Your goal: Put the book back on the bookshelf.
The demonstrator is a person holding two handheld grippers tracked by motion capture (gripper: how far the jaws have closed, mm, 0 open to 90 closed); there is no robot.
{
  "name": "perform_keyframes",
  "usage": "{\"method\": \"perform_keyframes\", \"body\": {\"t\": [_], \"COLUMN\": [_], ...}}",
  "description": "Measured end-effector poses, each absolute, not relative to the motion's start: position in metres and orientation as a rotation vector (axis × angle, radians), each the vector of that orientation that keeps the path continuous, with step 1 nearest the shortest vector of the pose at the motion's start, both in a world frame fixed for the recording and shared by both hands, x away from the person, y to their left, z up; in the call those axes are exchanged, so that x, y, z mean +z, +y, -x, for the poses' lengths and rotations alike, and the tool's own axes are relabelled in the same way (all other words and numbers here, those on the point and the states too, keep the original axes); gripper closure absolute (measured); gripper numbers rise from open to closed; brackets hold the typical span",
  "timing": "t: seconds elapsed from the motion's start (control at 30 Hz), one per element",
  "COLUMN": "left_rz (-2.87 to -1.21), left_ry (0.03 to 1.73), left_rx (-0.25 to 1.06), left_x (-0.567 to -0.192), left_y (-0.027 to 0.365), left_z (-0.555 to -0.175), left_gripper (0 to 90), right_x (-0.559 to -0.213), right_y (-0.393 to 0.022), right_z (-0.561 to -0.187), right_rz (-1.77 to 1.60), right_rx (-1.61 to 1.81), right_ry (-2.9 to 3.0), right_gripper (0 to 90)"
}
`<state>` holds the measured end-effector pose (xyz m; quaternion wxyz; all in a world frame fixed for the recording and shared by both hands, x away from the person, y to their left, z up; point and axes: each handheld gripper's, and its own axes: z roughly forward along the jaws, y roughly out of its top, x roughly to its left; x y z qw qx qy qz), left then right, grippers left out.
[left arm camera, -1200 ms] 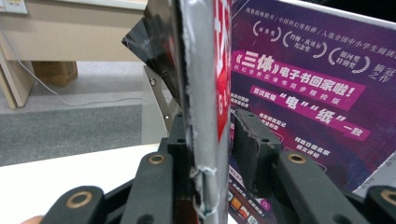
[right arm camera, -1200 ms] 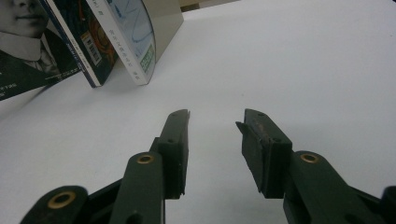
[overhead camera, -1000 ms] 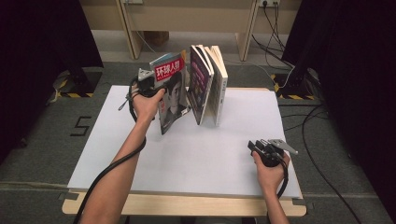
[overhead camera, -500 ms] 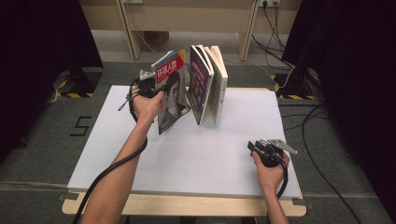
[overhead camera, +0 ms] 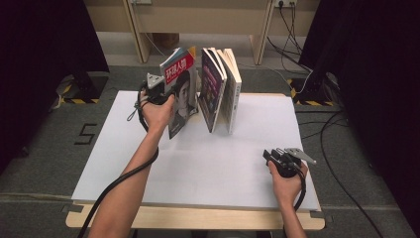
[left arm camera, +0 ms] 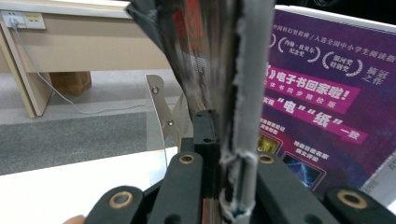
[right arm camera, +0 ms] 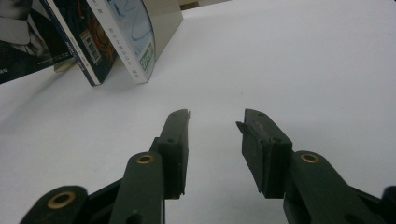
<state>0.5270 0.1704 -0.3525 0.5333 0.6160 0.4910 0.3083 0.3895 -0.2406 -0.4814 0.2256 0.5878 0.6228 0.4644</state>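
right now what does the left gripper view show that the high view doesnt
Left gripper view alone: the magazine's frayed page edge clamped between the left gripper's jaws, the white print on the purple book cover, and a wall socket on the left.

High view alone: the whole white table, the magazine's red-banner portrait cover, the pale book at the row's right end, and the right gripper, open over bare table.

Both: the magazine, the purple book beside it, the table, the grey floor and the wooden furniture behind.
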Motion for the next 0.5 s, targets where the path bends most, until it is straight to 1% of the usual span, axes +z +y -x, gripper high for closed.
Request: {"method": "perform_keyframes", "body": {"t": [0.13,0.5], "left_rz": [-1.459,-1.411], "left_ry": [1.167,1.141], "left_rx": [0.783,0.81], "left_x": [-0.356,-0.367], "left_y": [0.17,0.167], "left_z": [-0.528,-0.533], "left_gripper": [86.3,86.3], "right_x": [-0.482,-0.481], "right_y": [-0.241,-0.243], "right_z": [-0.39,-0.39], "right_rz": [-1.615,-1.617], "right_rx": [1.28,1.285], "right_ry": [1.721,1.708], "right_gripper": [62.0,62.2]}}
